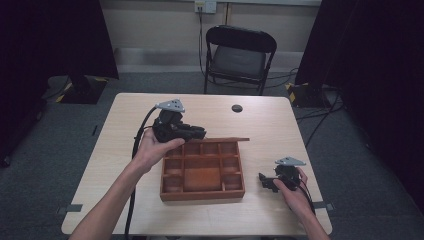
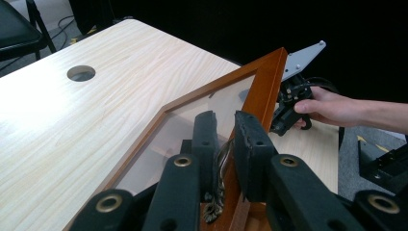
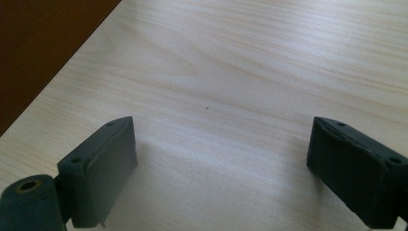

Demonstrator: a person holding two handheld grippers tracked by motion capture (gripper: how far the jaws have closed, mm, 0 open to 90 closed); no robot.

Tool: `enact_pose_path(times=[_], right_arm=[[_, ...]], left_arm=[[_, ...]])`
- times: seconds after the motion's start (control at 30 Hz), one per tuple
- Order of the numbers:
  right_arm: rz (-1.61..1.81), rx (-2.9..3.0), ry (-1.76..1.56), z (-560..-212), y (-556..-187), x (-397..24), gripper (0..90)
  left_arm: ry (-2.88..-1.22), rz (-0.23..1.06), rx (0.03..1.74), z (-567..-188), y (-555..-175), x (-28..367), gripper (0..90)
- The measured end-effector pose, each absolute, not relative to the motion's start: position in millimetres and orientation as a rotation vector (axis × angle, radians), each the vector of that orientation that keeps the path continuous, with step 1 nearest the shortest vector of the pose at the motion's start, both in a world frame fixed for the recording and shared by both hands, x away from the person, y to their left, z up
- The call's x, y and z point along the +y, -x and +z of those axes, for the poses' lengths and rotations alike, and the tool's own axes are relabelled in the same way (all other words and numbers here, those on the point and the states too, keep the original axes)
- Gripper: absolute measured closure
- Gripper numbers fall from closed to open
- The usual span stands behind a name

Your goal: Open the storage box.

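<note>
A brown wooden box (image 1: 202, 192) with several compartments sits mid-table. Its glass lid (image 1: 227, 140) is swung up and shows edge-on along the box's far side. In the left gripper view the lid (image 2: 197, 103) is a wooden frame around a clear pane. My left gripper (image 2: 225, 127) is shut on the small brass clasp (image 2: 222, 161) at the frame's edge, and it hovers over the box's far left corner (image 1: 199, 134). My right gripper (image 1: 265, 181) rests on the table to the right of the box, open (image 3: 221, 168) with bare tabletop between its pads.
The light wooden table (image 1: 130, 130) has a round cable hole (image 1: 237, 108) near its far edge. A black folding chair (image 1: 239, 55) stands behind the table. The box's dark side (image 3: 43, 43) lies just left of the right gripper.
</note>
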State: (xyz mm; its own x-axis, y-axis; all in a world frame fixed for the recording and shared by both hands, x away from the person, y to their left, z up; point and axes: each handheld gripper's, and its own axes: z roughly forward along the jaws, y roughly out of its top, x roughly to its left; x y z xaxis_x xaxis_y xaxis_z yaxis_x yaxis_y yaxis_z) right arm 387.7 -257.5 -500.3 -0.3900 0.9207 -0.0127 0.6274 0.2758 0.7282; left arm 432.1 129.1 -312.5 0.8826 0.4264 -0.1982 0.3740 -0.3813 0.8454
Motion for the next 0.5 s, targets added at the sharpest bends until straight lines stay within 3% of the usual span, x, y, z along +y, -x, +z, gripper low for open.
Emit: enact_pose_path(times=[0.5], right_arm=[[0.904,2.116,-1.393,-500.3,-387.7,-257.4,9.3]], left_arm=[[-1.992,0.067,0.582,-311.7,-435.9,130.4,78.4]])
